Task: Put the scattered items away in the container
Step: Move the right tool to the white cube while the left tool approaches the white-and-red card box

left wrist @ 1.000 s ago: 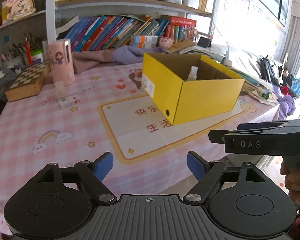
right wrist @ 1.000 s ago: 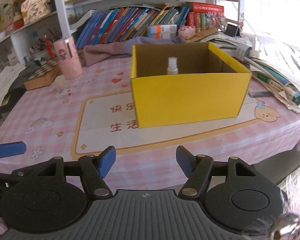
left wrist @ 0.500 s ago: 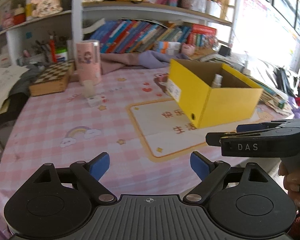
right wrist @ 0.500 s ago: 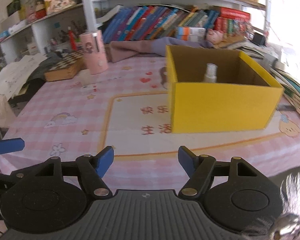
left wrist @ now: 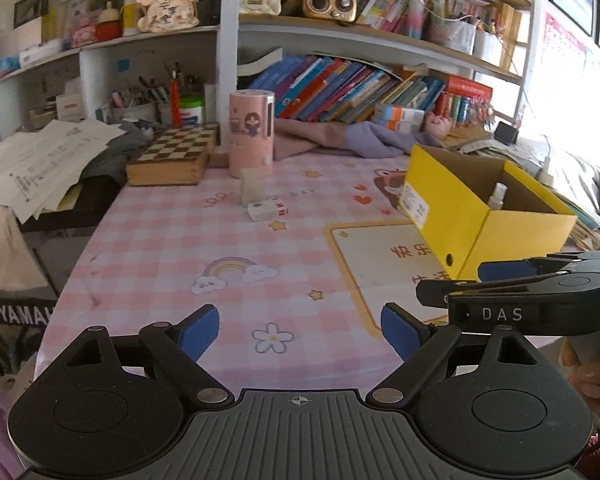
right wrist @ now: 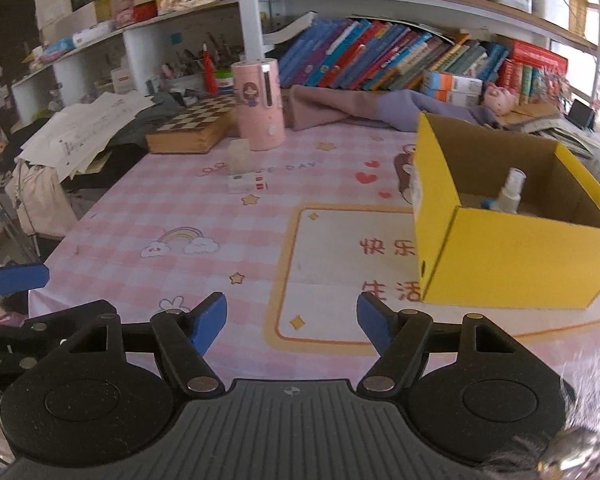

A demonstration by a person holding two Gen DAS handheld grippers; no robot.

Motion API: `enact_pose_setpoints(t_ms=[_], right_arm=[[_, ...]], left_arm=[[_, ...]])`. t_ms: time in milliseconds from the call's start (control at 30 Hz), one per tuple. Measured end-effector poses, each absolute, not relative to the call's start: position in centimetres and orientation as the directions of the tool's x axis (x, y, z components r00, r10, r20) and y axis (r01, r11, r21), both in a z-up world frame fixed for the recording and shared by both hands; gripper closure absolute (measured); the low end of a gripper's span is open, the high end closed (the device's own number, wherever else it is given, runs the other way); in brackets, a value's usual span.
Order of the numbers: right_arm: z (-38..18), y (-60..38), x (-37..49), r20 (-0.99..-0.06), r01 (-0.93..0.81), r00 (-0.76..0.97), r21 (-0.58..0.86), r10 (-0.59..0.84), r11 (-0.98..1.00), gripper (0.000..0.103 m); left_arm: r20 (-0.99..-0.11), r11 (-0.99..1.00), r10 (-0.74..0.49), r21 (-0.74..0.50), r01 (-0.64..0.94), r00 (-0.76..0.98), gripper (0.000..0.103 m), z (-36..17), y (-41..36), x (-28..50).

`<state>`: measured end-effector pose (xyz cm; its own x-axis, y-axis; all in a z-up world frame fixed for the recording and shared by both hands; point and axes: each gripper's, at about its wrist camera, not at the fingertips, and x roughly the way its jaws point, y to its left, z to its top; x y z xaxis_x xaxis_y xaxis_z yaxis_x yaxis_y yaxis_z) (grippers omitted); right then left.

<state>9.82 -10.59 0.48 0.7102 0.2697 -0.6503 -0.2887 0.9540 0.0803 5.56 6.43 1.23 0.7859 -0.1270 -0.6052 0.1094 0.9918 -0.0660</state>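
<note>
A yellow cardboard box [left wrist: 476,216] [right wrist: 512,264] stands open on the right of the pink checked table, with a small white spray bottle [right wrist: 510,194] [left wrist: 497,196] inside. A small white and red packet [left wrist: 267,210] [right wrist: 247,183] and a small translucent cup [left wrist: 252,186] [right wrist: 239,156] lie far back near a pink cylinder [left wrist: 251,132] [right wrist: 259,104]. My left gripper [left wrist: 300,332] is open and empty over the near table edge. My right gripper [right wrist: 292,320] is open and empty, and shows at the right of the left wrist view [left wrist: 540,280].
A chessboard box [left wrist: 172,156] [right wrist: 196,128] and loose papers [left wrist: 40,160] lie at the back left. A pink and purple cloth [right wrist: 364,106] lies behind the box, under shelves of books [left wrist: 360,88]. Clutter lines the right table edge.
Both grippers have swung to the left, so the yellow box has shifted to the right in both views and the packet, cup and chessboard have come into fuller view. Both stay open.
</note>
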Motion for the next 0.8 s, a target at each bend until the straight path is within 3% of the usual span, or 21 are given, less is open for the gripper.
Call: enact_pose_setpoints(t_ms=[800], right_arm=[[0.5, -8.1, 21.2, -0.636, -0.346, 0.696, 0.108, 0.332, 0.932, 0.033]], left_arm=[[-0.610, 0.998, -0.059, -0.026, 0.054, 0.790, 0.013, 1.0, 8.1, 15.6]])
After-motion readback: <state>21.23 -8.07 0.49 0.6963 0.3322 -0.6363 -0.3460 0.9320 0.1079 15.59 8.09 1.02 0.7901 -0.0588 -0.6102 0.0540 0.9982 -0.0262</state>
